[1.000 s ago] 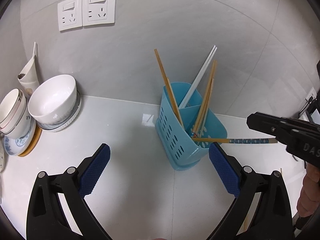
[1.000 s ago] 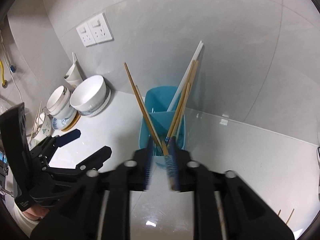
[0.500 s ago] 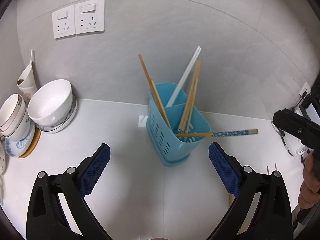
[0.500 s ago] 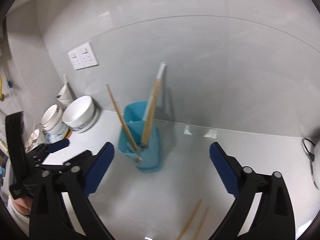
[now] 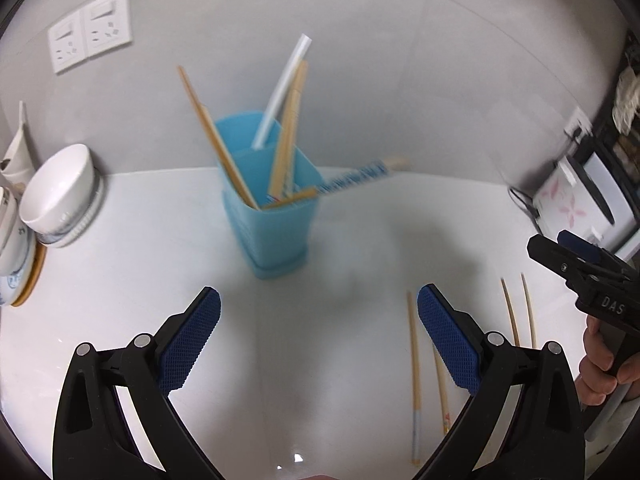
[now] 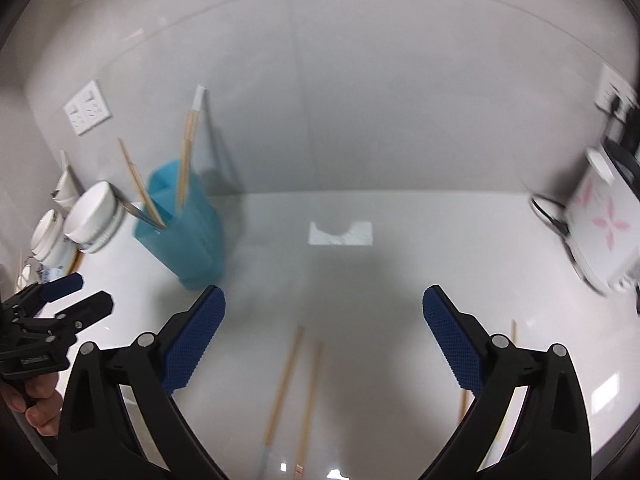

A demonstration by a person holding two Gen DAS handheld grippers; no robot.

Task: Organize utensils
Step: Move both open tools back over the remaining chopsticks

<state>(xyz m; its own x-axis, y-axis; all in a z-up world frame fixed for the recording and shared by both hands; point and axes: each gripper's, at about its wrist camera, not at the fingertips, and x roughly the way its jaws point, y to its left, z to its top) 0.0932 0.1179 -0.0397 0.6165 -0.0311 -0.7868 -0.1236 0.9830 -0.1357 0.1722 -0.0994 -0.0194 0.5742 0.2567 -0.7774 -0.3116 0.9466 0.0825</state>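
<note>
Standing toward the back edge of the white bench (image 5: 120, 280), near the wall, the blue utensil holder (image 5: 272, 216) carries several chopsticks: wooden ones leaning left and right, a white one (image 5: 282, 92) rising tallest, and a blue-patterned chopstick (image 5: 352, 176) resting almost flat across the rim with its far end sticking out to the right. The left tool (image 5: 319, 336) hangs above the bench in front of the holder, its blue-padded fingers spread wide with nothing between them. The right tool (image 6: 323, 340) is likewise wide open and empty, poised over two loose chopsticks (image 6: 296, 384) lying on the bench toward the front edge. Two thinner sticks (image 5: 520, 308) lie further right, just beside the right tool as seen from the left wrist view. White bowls (image 5: 60, 192) are stacked at the left edge, with wall sockets (image 5: 90, 34) above them.
</note>
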